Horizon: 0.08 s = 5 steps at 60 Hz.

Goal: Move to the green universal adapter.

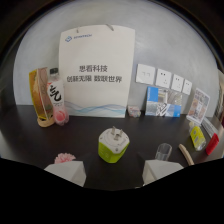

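Gripper (114, 172) open, two white fingers (67, 172) spread wide, nothing held. Green universal adapter (113, 144) just ahead of the fingers, in line with the gap between them, not touching, sitting on the dark table (30, 135) with metal prongs pointing up. Behind the adapter, a big white paper bag (97, 70) against the wall. Left of the adapter, a yellow bottle (41, 97) and a clear bottle (56, 95). Right of the adapter, a small clear cup (163, 150). Behind the cup, wall sockets (162, 78).
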{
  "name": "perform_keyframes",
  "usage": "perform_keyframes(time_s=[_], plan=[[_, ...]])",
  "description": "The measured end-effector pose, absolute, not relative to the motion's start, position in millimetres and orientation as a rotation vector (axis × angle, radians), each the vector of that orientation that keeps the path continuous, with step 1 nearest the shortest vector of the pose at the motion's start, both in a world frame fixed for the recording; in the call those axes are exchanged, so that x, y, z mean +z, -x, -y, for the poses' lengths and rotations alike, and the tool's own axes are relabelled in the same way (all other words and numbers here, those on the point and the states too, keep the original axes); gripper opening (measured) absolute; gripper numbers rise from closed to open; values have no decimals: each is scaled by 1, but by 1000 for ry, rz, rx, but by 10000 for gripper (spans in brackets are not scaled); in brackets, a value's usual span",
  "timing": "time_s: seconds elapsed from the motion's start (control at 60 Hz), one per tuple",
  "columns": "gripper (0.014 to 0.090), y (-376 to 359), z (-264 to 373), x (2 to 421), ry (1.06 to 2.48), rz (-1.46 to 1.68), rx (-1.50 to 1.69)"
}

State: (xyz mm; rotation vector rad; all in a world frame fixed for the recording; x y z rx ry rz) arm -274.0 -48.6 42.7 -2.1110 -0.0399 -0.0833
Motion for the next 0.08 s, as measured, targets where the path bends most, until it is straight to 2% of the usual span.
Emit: perform_keyframes(time_s=[0.083], plan=[[858, 275, 48, 42, 2116, 38, -78]])
